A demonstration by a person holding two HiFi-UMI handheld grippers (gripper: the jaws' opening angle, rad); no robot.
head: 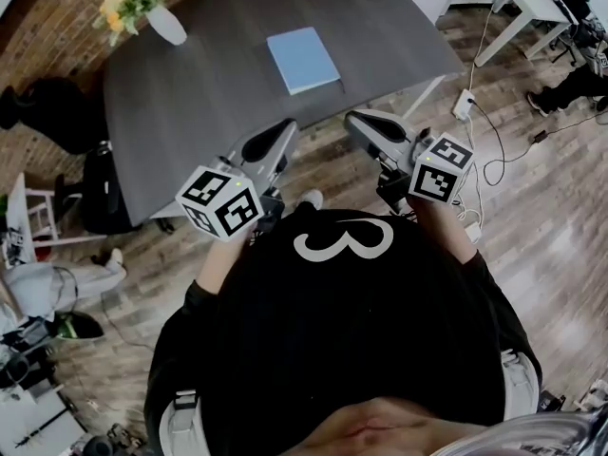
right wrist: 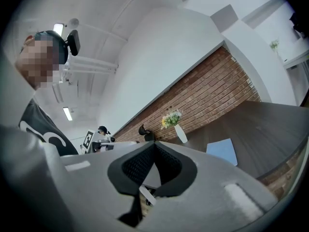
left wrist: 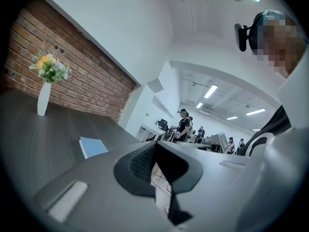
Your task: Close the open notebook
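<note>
White 3 [head: 344,240] — on black shirt [head: 332,359]

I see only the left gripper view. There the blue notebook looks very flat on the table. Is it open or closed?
Observer: Closed. In the head view the notebook lies flat on the table, with its blue cover up.
Operator: Thank you. Is the right gripper holding something?
Observer: No. In its own view the right gripper is shut, with nothing between the jaws.
</note>
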